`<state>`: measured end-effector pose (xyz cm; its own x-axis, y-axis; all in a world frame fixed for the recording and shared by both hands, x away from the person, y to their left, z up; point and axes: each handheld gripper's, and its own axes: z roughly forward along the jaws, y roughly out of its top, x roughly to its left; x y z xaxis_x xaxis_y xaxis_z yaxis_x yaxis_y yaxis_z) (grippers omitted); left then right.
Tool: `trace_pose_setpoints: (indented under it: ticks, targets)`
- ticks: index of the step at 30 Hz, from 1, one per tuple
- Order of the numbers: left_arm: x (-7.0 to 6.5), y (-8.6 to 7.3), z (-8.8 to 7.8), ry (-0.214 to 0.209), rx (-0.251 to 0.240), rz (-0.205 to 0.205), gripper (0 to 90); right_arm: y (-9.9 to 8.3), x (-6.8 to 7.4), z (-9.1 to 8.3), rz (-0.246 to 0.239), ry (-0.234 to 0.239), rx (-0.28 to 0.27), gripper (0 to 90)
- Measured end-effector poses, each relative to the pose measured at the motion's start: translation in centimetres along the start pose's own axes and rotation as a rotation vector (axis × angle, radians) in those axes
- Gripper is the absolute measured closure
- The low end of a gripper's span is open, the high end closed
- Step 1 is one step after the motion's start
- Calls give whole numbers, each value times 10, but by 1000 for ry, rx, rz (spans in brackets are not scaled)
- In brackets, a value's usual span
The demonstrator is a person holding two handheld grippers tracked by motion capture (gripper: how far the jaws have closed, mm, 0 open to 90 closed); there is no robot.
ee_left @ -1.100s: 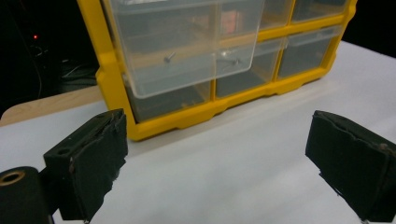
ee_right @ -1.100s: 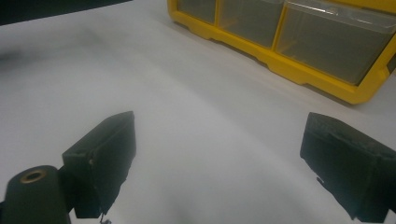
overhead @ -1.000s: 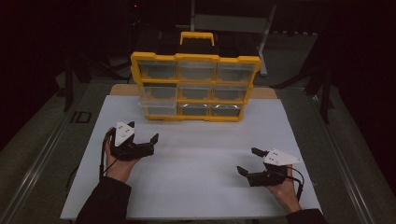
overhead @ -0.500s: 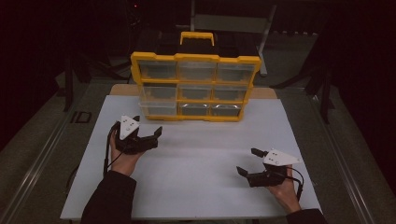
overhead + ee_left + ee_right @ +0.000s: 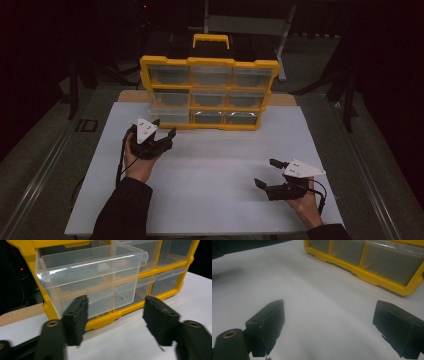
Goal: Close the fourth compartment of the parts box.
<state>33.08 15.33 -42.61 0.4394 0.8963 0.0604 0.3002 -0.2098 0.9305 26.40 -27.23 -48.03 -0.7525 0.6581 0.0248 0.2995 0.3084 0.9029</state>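
Yellow organizer (image 5: 210, 65) w/ clear drawers stands upright at top centre of the high view, at the far edge of the white board (image 5: 210, 200); black handle area w/ yellow grip on top. One drawer (image 5: 92, 267), mid row on the left of the high view, is pulled partway out — I see it upper centre in the left gripper view, clear, sticking out past the frame, w/ a small thin metal bit inside; can't tell what it is.

My left gripper (image 5: 162, 137) sits left of centre in the high view, just in front of the organizer's lower left corner, aimed at it. Jaws have just been closing, now at a medium gap, nothing between them; pads not touching the drawer.

My right gripper (image 5: 267, 173) is lower right in the high view, low over the board, well apart from the organizer, pointing left. Jaws wide, nothing held; in the right gripper view I see bare board between them, organizer's bottom row upper right.
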Motion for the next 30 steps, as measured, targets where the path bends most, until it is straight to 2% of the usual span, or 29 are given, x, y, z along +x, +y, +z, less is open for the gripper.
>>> trace_pose_setpoints:
  ticks: [5,6,11,14,18,30]
  targets:
    - [1,3,4,24,3,-14,575,0,0,0,1,3,-4,106]
    - [2,4,5,31,3,-20,575,0,0,0,1,4,-3,105]
    - [3,6,10,46,-1,-32,762,0,0,-1,-1,5,-7,105]
    - [2,7,12,62,-2,-15,886,0,0,-1,-1,6,-6,105]
    - [0,9,16,76,9,-3,900,0,0,-2,-1,6,-8,105]
    - [-2,16,22,120,15,-14,900,-1,0,-4,-2,11,-8,105]
